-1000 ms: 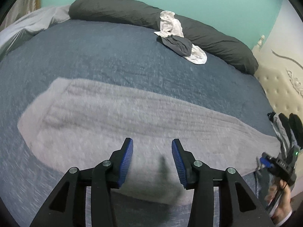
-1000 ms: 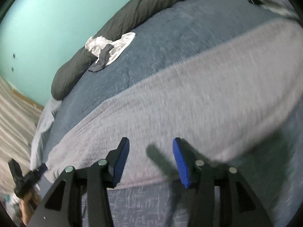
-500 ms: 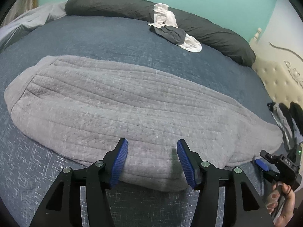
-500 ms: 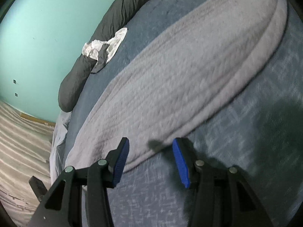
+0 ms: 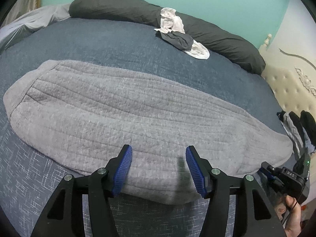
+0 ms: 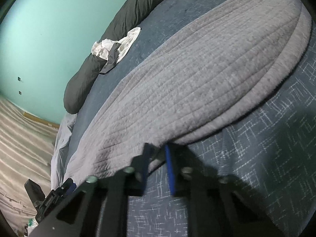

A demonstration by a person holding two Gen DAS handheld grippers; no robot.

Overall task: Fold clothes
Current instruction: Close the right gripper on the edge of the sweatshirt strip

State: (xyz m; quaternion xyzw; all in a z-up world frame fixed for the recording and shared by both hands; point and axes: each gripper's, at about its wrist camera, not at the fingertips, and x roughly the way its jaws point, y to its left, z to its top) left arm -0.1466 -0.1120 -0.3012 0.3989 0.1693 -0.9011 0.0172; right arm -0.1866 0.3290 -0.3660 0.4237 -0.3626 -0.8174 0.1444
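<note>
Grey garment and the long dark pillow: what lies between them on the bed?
In the left wrist view, only bare blue bedspread separates the grey garment from the dark pillow; a small white-and-dark clothing pile lies at the pillow's edge.

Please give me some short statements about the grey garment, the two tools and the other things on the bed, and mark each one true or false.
1. The grey garment lies flat on the bed. True.
2. The left tool is shut on the garment. False: it is open above the near edge.
3. A white cloth rests against the dark bolster. True.
4. The right tool is at the garment's middle. False: it is at the near edge.
</note>
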